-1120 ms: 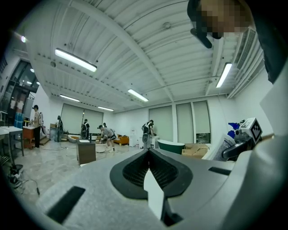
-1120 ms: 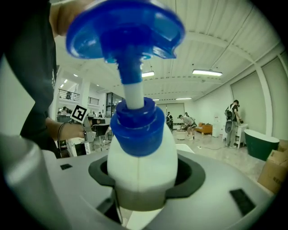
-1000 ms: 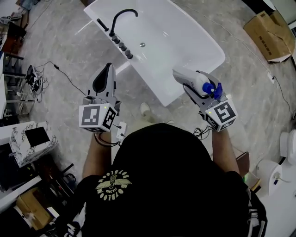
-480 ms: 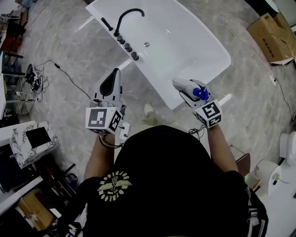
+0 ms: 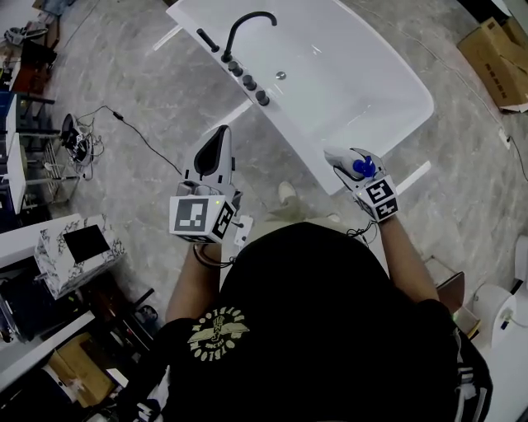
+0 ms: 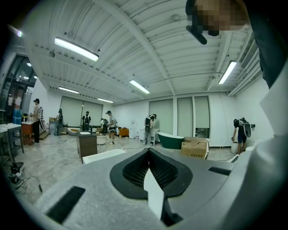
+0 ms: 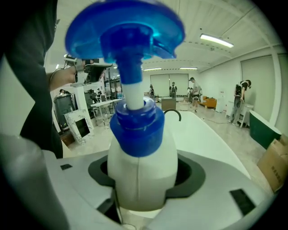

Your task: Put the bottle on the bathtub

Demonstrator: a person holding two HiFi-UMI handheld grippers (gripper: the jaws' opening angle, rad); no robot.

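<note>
Left gripper point(image 5: 218, 142): jaws shut together, nothing between them; held up left of the tub, well apart from it, and idle as far as I can judge.

Bathtub point(image 5: 363, 91): white, freestanding, centre-far; black faucet point(image 5: 247, 23) and its knobs sit on the left rim; basin looks empty, no bottle on any rim.

Right gripper point(image 5: 343, 161): jaws clamped on the white body of the bottle point(image 5: 360, 168), below the blue collar, pump head up towards the camera; bottle point(image 7: 141, 175) upright in the grip; it hangs just over the near-right corner of the tub, whether touching the rim I can't tell.

Cardboard box point(image 5: 505, 49) far right, not involved.

Status, my read: pick and carry done, bottle is at the tub; not yet placed. Left to do: lower the base flat onto the near rim, let go, back off; rim looks narrow and rounded, so tip-over is the risk.
</note>
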